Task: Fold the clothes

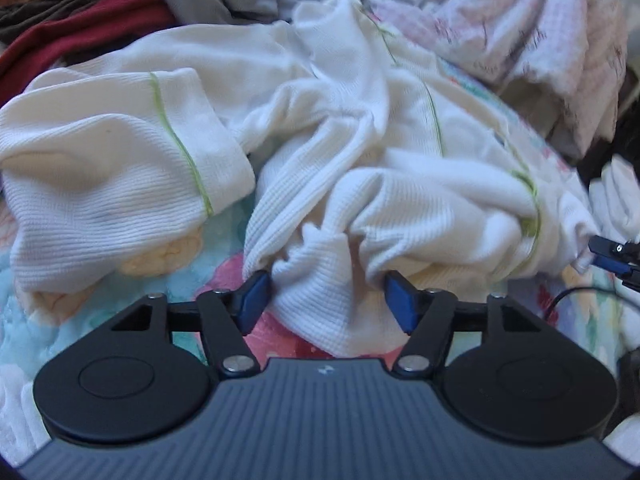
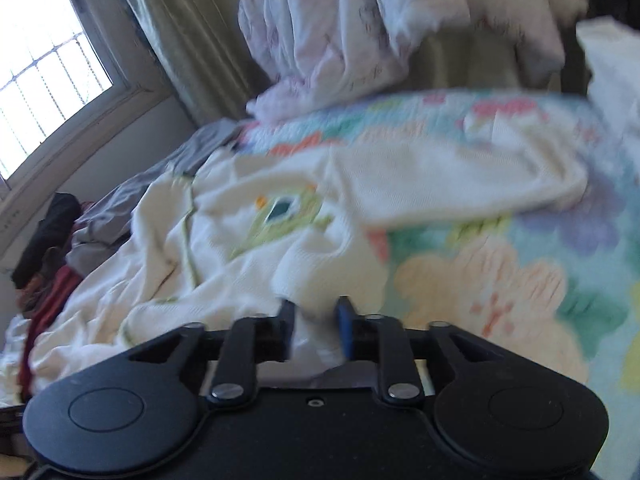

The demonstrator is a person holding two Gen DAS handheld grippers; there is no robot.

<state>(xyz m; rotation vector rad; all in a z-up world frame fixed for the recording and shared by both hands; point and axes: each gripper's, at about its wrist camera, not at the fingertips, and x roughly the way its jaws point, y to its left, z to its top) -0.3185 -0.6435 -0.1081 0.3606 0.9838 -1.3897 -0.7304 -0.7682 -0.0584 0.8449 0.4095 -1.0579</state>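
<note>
A white waffle-knit garment [image 1: 320,128] with thin green seam lines lies crumpled on a flowered bedspread [image 1: 224,248]. My left gripper [image 1: 326,280] is open, its blue pads either side of a bunched fold of the garment. My right gripper's tips show at the far right of the left wrist view [image 1: 612,252], at the garment's edge. In the right wrist view, which is blurred, my right gripper [image 2: 316,308] is shut on a fold of the same garment [image 2: 248,240], which bears a green embroidered motif [image 2: 280,216]. One sleeve [image 2: 460,184] stretches to the right.
A heap of dark red, brown and grey clothes [image 1: 80,12] lies at the back left. A pale pink patterned quilt [image 1: 512,20] is piled at the back right. A window [image 2: 44,64] and curtain [image 2: 180,32] stand beyond the bed. A black cable [image 1: 568,296] lies by the garment.
</note>
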